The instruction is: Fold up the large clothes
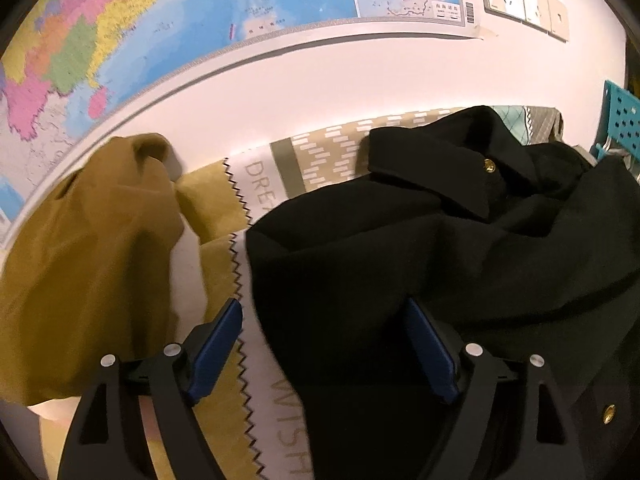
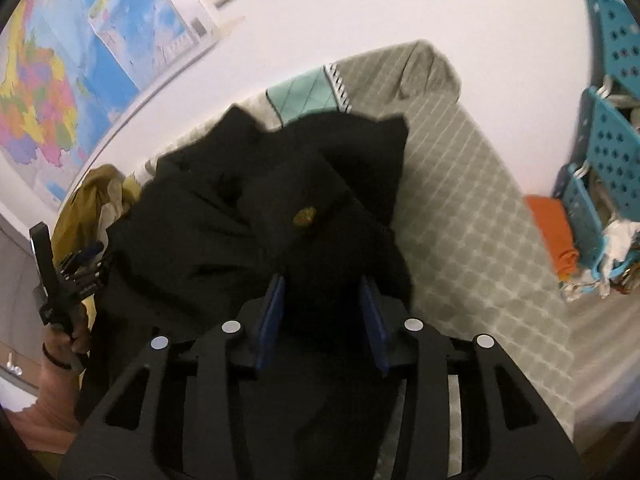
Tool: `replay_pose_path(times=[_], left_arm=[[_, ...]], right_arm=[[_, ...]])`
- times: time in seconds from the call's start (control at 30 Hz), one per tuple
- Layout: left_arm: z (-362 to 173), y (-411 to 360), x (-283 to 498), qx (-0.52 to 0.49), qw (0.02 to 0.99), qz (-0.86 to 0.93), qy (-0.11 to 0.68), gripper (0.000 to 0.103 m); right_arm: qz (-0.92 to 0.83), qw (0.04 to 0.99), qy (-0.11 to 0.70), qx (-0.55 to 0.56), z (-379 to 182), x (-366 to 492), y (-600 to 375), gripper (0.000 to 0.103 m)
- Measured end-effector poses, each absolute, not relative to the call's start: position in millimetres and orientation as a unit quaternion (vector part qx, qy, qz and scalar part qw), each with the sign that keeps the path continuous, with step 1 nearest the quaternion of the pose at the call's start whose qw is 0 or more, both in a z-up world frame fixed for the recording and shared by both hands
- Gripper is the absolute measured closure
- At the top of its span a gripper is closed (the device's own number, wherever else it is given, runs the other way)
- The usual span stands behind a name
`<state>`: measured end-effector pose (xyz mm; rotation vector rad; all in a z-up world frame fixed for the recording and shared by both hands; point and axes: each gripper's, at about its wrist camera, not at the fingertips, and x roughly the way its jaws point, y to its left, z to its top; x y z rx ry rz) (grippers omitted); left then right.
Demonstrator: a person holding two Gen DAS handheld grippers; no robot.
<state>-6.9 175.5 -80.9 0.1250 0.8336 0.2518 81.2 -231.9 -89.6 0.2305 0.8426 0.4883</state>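
A black jacket with gold buttons lies crumpled on the patterned bed cover. My left gripper is open wide at the jacket's left edge; the cloth lies under its right finger and nothing is pinched. In the right wrist view the black jacket bulges up between the blue pads of my right gripper. Its jaws stand partly apart around the cloth, and I cannot see the pads pressing it. The left gripper shows at the left edge, held by a person's hand.
A mustard garment lies heaped left of the jacket. A wall map and wall sockets are behind the bed. A teal perforated basket with laundry and an orange cloth stand at the right. The grey checked cover lies bare right of the jacket.
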Motion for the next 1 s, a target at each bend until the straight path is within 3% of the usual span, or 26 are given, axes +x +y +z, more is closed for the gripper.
replay_pose_path(times=[0.07,0.27,0.37,0.47,0.6,0.7,0.77,0.8,1.0], left_arm=[[-79.8,177.0,-12.5,0.066,0.904,0.131,0.402,0.022],[-75.4,182.4,-23.5,0.061,0.906,0.126,0.399,0.022],[-79.1,180.5,-23.6,0.06,0.904,0.127,0.405,0.022],[-82.5,180.9,-25.2,0.059,0.903,0.128,0.407,0.022],[-85.1,184.0,-31.3,0.051,0.903,0.124,0.408,0.021],[-83.0,187.1,-39.3,0.039,0.906,0.117,0.405,0.021],[-78.7,190.4,-49.8,0.024,0.911,0.108,0.398,0.018],[-76.0,191.9,-56.3,0.017,0.913,0.102,0.394,0.017],[-70.5,195.3,-111.0,-0.013,0.919,0.049,0.392,0.012]], right_arm=[[0.212,0.903,0.359,0.102,-67.4,67.3,-236.7,0.051],[0.239,0.927,0.288,0.016,-28.5,57.0,-186.5,0.042],[0.245,0.919,0.306,-0.039,-38.7,85.7,-147.5,0.034],[0.236,0.904,0.352,-0.06,-65.6,117.6,-131.5,0.043],[0.223,0.897,0.38,-0.029,-86.6,131.2,-145.2,0.045],[0.224,0.902,0.368,-0.016,-76.4,117.6,-152.1,0.039],[0.237,0.907,0.349,-0.001,-62.0,98.0,-157.6,0.025],[0.238,0.912,0.336,0.0,-55.0,87.1,-163.0,0.022],[0.275,0.899,0.341,0.01,-49.9,48.0,-190.0,0.022]])
